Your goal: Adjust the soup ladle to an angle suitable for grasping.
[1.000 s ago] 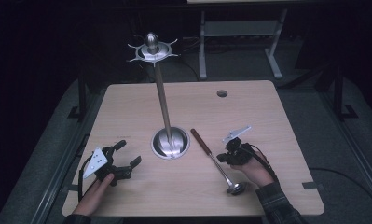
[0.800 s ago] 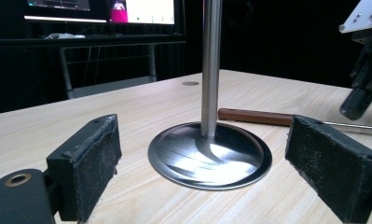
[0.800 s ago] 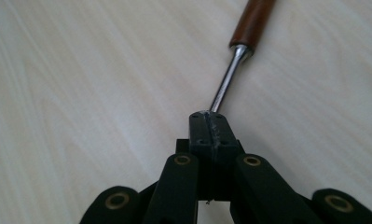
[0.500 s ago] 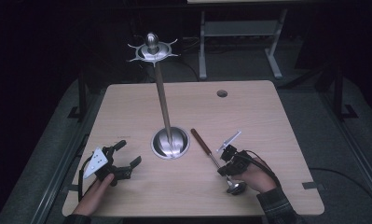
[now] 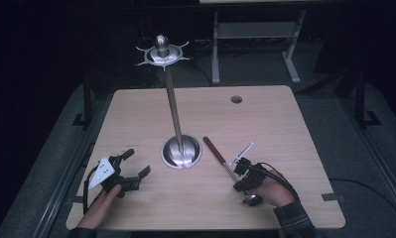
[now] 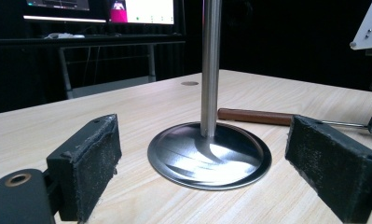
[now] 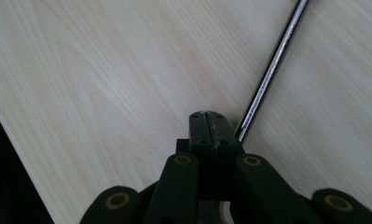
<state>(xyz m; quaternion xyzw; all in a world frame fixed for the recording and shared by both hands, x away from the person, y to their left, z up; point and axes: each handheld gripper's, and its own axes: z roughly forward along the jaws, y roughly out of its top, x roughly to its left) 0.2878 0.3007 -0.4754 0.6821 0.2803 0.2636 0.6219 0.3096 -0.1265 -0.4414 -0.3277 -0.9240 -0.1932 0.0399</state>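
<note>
A tall metal stand [image 5: 174,114] with hooks at its top rises from a round base [image 6: 209,154] at the table's middle. A ladle with a brown wooden handle [image 5: 213,148] and a thin steel shaft [image 7: 272,65] lies to the right of the base, its bowl [image 5: 251,199] toward the front edge. My right gripper [image 5: 237,183] points down at the table by the shaft's bowl end. Its jaws are shut pad to pad, and the shaft runs along their right side [image 7: 210,126]. My left gripper [image 5: 137,162] rests open at the front left, its jaws facing the base [image 6: 207,172].
The wooden table [image 5: 265,124] has a small round hole [image 5: 236,99] at its back right. A metal frame [image 5: 255,34] stands on the floor behind the table. In the left gripper view, lit monitors [image 6: 99,7] glow at the far back.
My right gripper has moved toward the front edge and tipped down beside the ladle's shaft near the bowl. The left gripper, the stand and the ladle have stayed put.
</note>
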